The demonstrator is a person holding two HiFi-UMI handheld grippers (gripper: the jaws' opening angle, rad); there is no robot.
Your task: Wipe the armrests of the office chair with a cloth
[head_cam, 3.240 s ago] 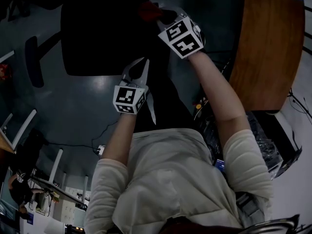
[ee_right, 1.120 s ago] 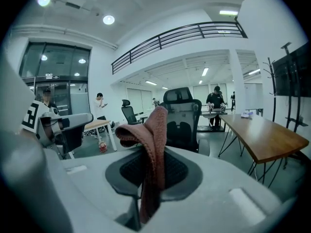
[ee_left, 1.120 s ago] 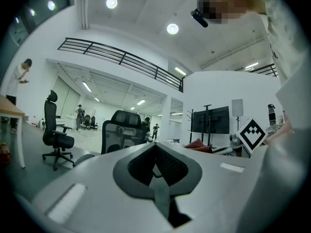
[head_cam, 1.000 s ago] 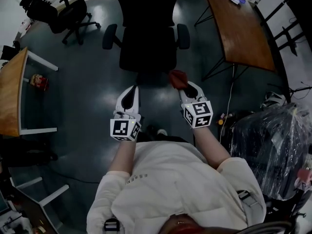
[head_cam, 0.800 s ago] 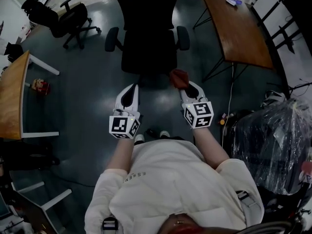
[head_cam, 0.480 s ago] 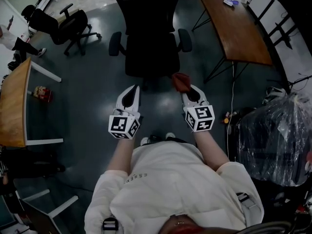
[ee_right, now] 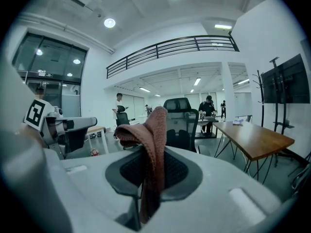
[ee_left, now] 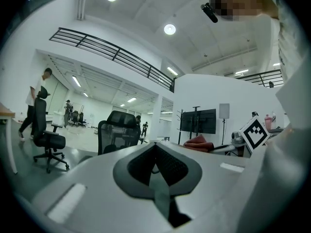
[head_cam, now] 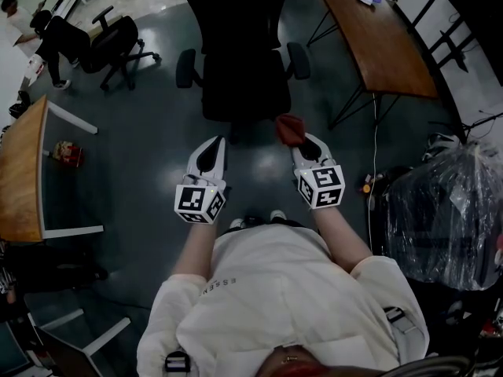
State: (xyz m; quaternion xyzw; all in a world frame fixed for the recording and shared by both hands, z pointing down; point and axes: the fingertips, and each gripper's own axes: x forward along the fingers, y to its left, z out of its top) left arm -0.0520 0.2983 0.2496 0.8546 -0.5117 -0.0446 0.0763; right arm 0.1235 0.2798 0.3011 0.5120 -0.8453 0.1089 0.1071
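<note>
A black office chair (head_cam: 245, 73) stands ahead of me on the dark floor, with its left armrest (head_cam: 186, 67) and right armrest (head_cam: 299, 60) to either side of the seat. My right gripper (head_cam: 300, 140) is shut on a reddish-brown cloth (head_cam: 288, 127), which hangs folded over the jaws in the right gripper view (ee_right: 150, 140). My left gripper (head_cam: 217, 140) is shut and holds nothing (ee_left: 155, 147). Both grippers hang level in front of the chair, a short way from it and touching neither armrest. The chair (ee_right: 179, 123) shows past the cloth.
A brown wooden table (head_cam: 379, 42) stands at the right of the chair. A second black chair (head_cam: 118, 42) and a person (head_cam: 31, 26) are at the far left. A wooden desk (head_cam: 20, 171) is at the left edge, a plastic-wrapped bulk (head_cam: 440, 210) at the right.
Three seconds ago both grippers were close over the chair seat; now they are back from it and the whole chair shows. Over the last second they have hardly moved.
</note>
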